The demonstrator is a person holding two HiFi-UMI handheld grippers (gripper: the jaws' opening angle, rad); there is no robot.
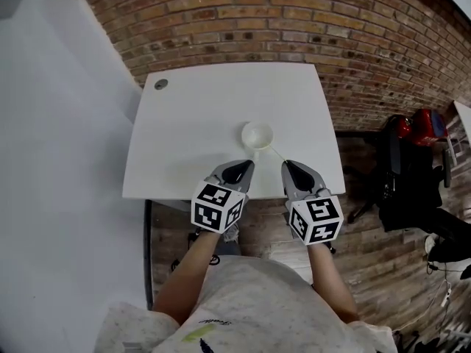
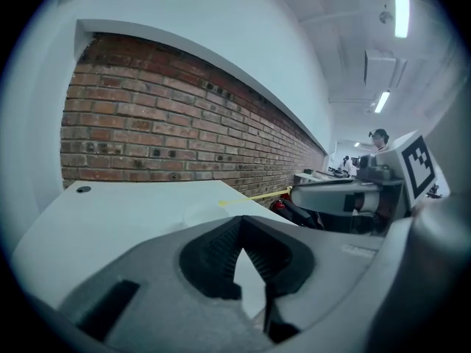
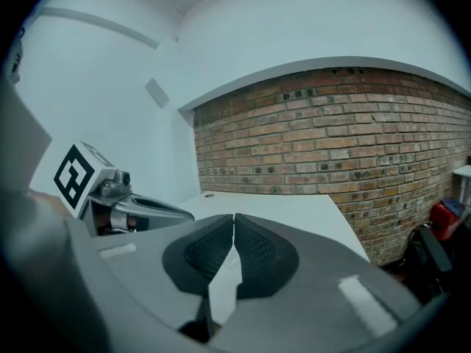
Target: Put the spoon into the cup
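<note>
Spoon (image 1: 278, 155) + cup (image 1: 257, 134) nr table (image 1: 184, 138) edge

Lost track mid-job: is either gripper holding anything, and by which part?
Nothing. The left gripper and right gripper are both shut and empty; the spoon sits ungripped at the cup.

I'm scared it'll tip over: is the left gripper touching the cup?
Apart. In the head view, bare table shows between the cup and the left gripper, whose jaws are shut.
</note>
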